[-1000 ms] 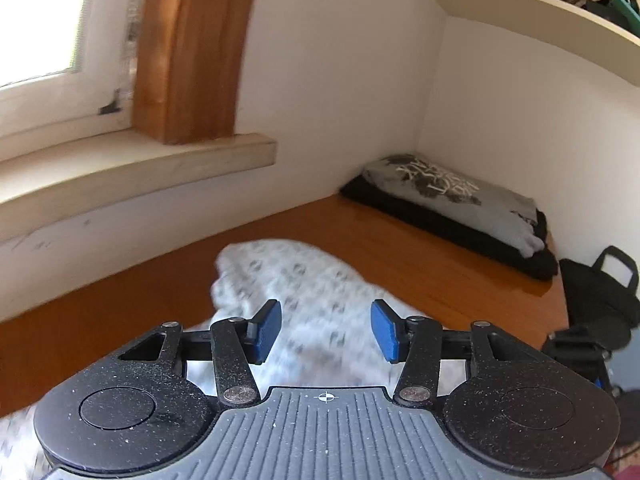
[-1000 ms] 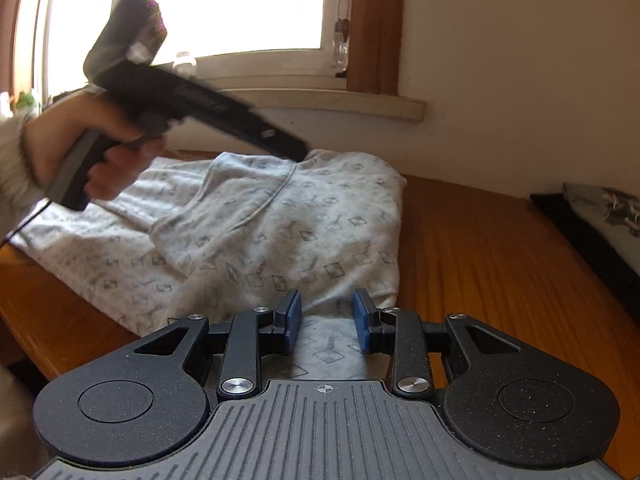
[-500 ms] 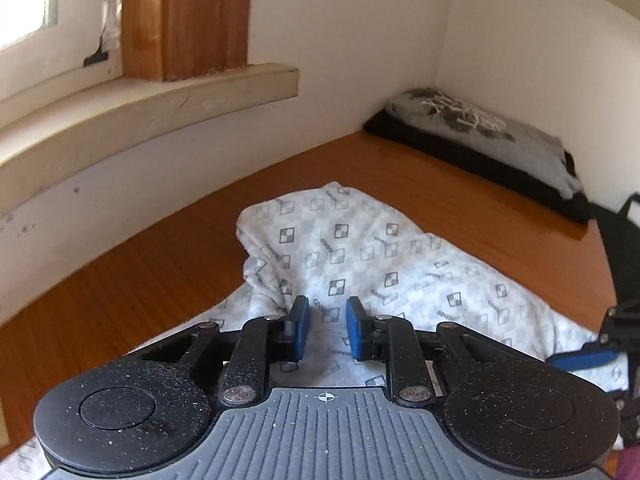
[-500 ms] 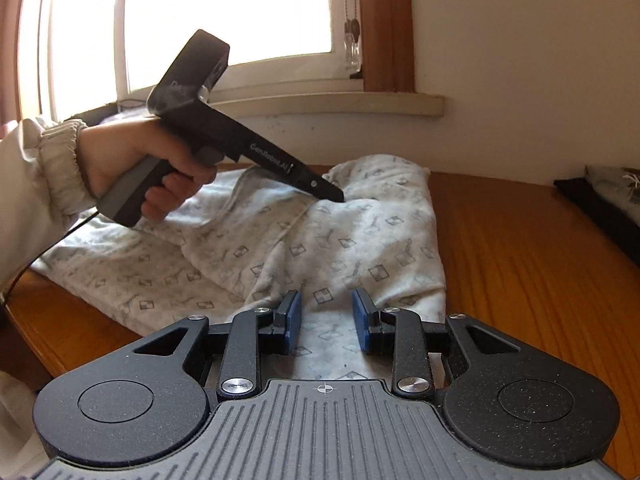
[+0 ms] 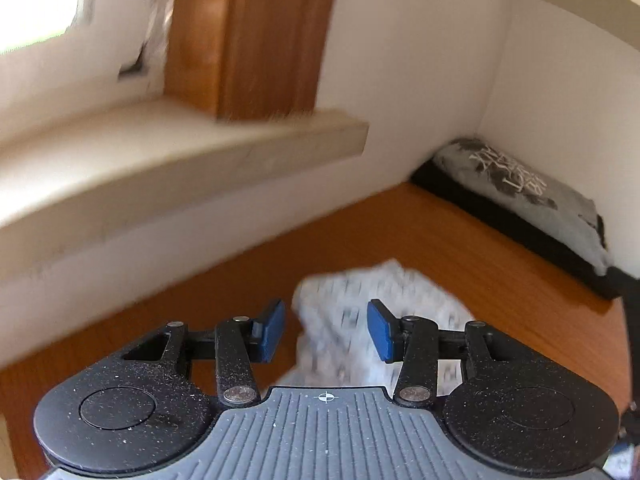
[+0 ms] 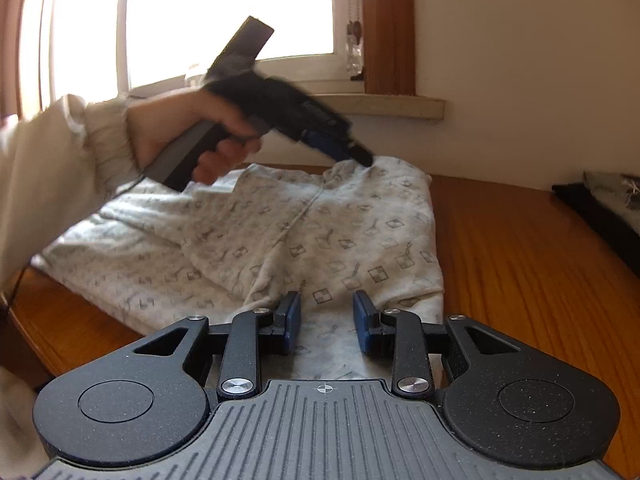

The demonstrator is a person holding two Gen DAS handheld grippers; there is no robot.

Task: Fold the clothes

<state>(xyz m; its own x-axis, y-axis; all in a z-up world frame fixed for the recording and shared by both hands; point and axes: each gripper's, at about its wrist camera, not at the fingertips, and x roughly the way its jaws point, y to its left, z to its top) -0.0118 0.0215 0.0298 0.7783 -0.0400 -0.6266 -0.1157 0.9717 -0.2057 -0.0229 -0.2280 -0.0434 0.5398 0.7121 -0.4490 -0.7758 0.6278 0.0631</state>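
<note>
We had the patterned garment (image 6: 304, 240) spread on the wooden table (image 6: 520, 264), part-folded and being smoothed. Our left gripper (image 5: 326, 330), jaws just reopened and empty, hung over its far corner. Our right gripper (image 6: 326, 324) stood part-open over the near hem, gripping nothing, so the next fold likely needed a firm pinch there.

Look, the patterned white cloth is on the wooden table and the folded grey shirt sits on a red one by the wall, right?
Not quite. The folded grey shirt sits on a black garment, not a red one; the left wrist view shows it. The patterned white cloth does lie on the wooden table.
</note>
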